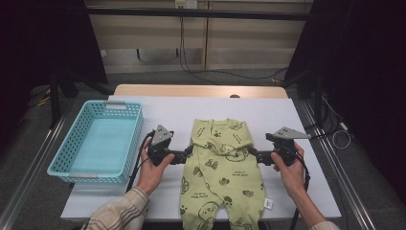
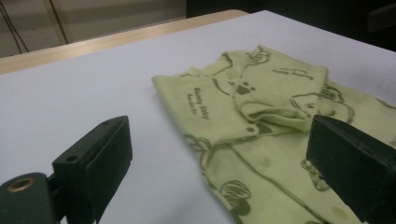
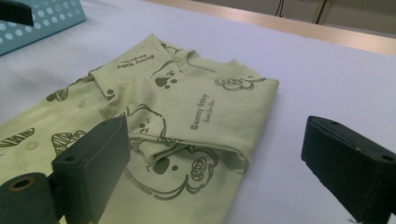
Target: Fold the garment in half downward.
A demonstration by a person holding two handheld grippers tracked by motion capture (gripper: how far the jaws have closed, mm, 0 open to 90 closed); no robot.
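- Baby romper: soft pale-green knit, dark animal prints, sleeves folded across the chest; flat mid-table, legs toward the person.
- Left gripper and right gripper: jaws apart, empty, flanking the garment.
- White table sheet, smooth; turquoise perforated plastic basket at left.

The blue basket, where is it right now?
In the high view the blue basket sits at the table's left edge, on the white sheet, just left of the left gripper and apart from the green baby suit.
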